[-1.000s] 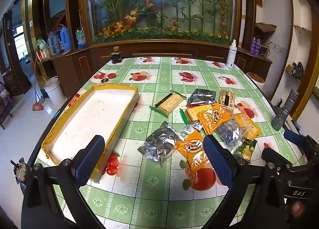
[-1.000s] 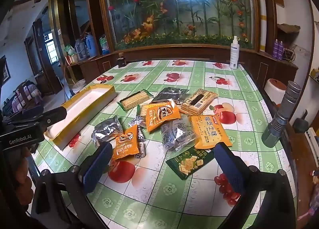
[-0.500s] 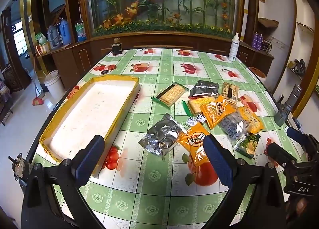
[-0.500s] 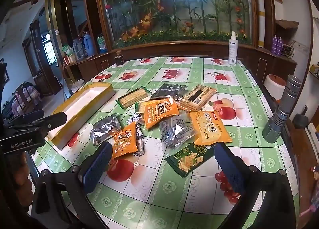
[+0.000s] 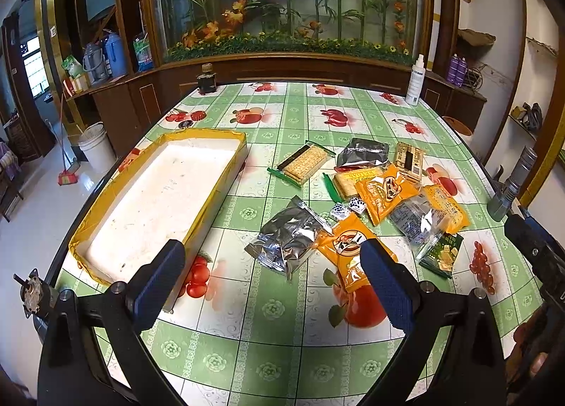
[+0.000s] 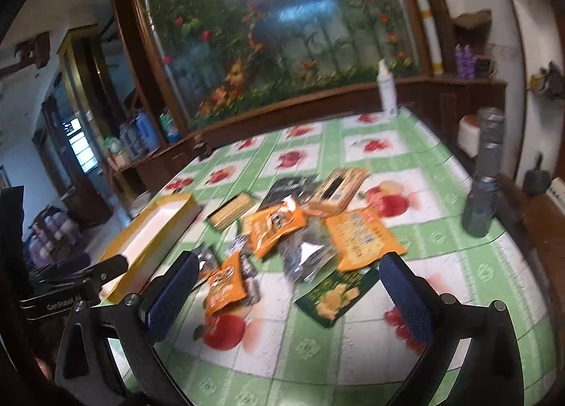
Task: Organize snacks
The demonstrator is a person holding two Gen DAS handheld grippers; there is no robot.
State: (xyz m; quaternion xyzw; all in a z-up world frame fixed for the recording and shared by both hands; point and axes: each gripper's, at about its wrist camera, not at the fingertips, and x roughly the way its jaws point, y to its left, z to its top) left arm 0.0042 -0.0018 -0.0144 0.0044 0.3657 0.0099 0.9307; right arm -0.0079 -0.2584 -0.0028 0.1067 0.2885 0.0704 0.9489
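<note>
the left gripper hangs above the near edge of the table, its fingers spread wide with nothing between them. a yellow-rimmed tray lies to the left with a bare white floor. to its right a silver packet touches an orange packet among scattered snacks.

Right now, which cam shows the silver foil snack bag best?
Left wrist: the silver foil snack bag lies sharp and whole beside the yellow tray. Right wrist is motion-blurred; the left finger hides most of it.
</note>
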